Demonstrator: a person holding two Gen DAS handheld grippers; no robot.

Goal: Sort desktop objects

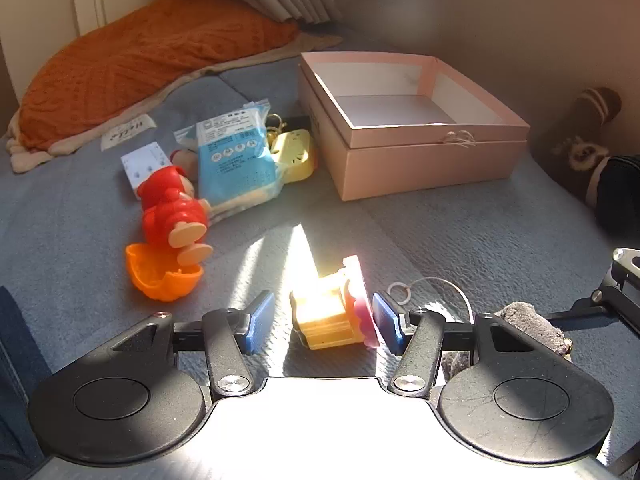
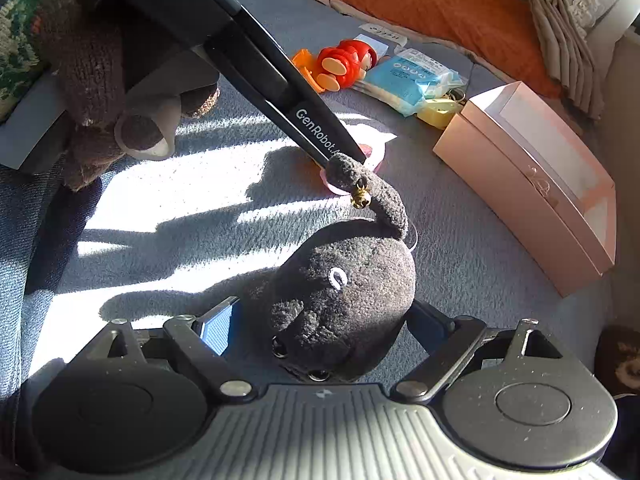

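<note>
In the left wrist view my left gripper point(image 1: 324, 322) is open around a small yellow and pink toy point(image 1: 334, 314) on the grey-blue blanket; its right pad touches the toy's pink edge, the left pad stands apart. In the right wrist view my right gripper point(image 2: 322, 330) straddles a dark plush toy point(image 2: 344, 292) with a small gold bell point(image 2: 360, 198) on its tail; the pads sit beside the plush body, and I cannot tell if they press it. The open pink box point(image 1: 404, 128) stands at the back right, also in the right wrist view point(image 2: 532, 184).
A red figure point(image 1: 172, 208), an orange shell piece point(image 1: 162, 276), a blue packet point(image 1: 236, 160) and a yellow case point(image 1: 294, 154) lie left of the box. An orange pillow point(image 1: 152, 56) lies behind. The left gripper's arm point(image 2: 256, 64) crosses the right wrist view.
</note>
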